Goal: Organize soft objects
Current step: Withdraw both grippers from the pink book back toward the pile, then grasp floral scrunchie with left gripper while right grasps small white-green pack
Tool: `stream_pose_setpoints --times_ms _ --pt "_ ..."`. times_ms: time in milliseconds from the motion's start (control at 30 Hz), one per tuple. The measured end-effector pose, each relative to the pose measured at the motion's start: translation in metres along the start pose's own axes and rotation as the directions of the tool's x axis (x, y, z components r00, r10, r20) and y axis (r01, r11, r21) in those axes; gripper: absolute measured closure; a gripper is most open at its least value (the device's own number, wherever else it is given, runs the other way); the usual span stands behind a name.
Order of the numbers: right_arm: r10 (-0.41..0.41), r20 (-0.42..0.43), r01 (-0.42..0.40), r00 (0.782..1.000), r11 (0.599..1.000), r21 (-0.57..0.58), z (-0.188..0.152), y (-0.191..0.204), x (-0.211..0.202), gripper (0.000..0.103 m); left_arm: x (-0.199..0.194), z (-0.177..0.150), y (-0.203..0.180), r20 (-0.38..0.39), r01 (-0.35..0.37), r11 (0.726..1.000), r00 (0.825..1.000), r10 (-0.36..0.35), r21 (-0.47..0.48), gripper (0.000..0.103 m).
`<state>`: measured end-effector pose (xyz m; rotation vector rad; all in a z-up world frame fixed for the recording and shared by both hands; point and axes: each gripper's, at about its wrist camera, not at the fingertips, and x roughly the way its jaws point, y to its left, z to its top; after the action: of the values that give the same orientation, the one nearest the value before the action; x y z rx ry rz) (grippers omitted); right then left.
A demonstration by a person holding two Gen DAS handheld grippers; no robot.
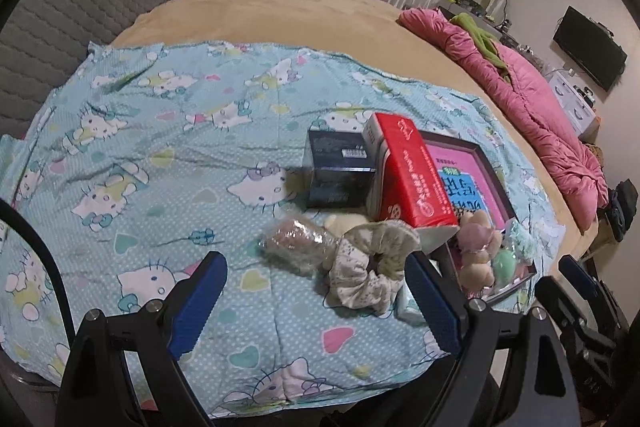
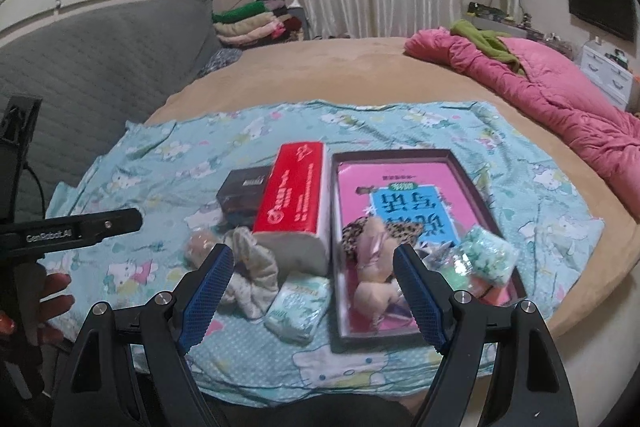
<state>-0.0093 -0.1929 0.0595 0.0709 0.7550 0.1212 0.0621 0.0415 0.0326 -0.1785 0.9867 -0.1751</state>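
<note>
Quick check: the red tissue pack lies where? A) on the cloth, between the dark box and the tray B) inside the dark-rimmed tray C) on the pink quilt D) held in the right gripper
A: the red tissue pack lies on the blue cartoon-cat cloth, with the dark box on one side and the dark-rimmed tray on the other.

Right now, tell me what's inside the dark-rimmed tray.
The tray holds a leopard-print scrunchie, a pale pink plush piece and a bagged mint-green item, all lying on a pink printed sheet. Whatever lies beneath them is covered.
</note>
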Motion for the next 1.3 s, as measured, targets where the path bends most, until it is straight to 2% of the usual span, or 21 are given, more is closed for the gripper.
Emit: stream_pose_setpoints --times_ms 267,533,833,1000,1100,1167,1200,1300 --pt "0.019 -0.077 -0.023 0.997 0.998 -0.058 -0.021 0.02 0.022 0.02 0.031 -0.017 0.005 -0.066 0.019 1.0 0.998 -0.019 -0.006 0.013" --pt "0.008 -0.127 -0.016 0.992 0.998 -0.061 -0.034 0.017 0.039 0.02 0.07 -0.029 0.003 -0.134 0.065 0.998 0.989 -0.067 -0.02 0.013" --pt "-0.006 -0.189 -0.01 0.982 0.996 -0.084 -0.044 0.02 0.059 0.02 0.111 -0.025 -0.005 -0.184 0.096 0.994 0.978 -0.103 -0.045 0.013" --pt "-0.01 -0.212 -0.009 0.977 0.996 -0.09 -0.043 0.022 0.071 0.02 0.125 -0.02 -0.002 -0.183 0.138 0.987 0.971 -0.152 -0.087 0.014" --pt "-0.013 -0.223 -0.01 0.975 0.995 -0.101 -0.043 0.026 0.079 0.02 0.133 -0.02 -0.001 -0.187 0.166 0.981 0.965 -0.183 -0.106 0.025" --pt "-0.016 -0.238 -0.01 0.971 0.994 -0.106 -0.043 0.028 0.085 0.02 0.136 -0.019 -0.001 -0.182 0.184 0.976 0.962 -0.203 -0.114 0.037" --pt "-0.018 -0.242 -0.009 0.97 0.994 -0.109 -0.043 0.03 0.088 0.02 0.139 -0.02 0.0 -0.188 0.2 0.972 0.957 -0.221 -0.124 0.039" --pt "-0.027 -0.27 -0.005 0.962 0.993 -0.118 -0.044 0.035 0.1 0.02 0.146 -0.021 0.002 -0.204 0.232 0.962 0.944 -0.258 -0.142 0.059"
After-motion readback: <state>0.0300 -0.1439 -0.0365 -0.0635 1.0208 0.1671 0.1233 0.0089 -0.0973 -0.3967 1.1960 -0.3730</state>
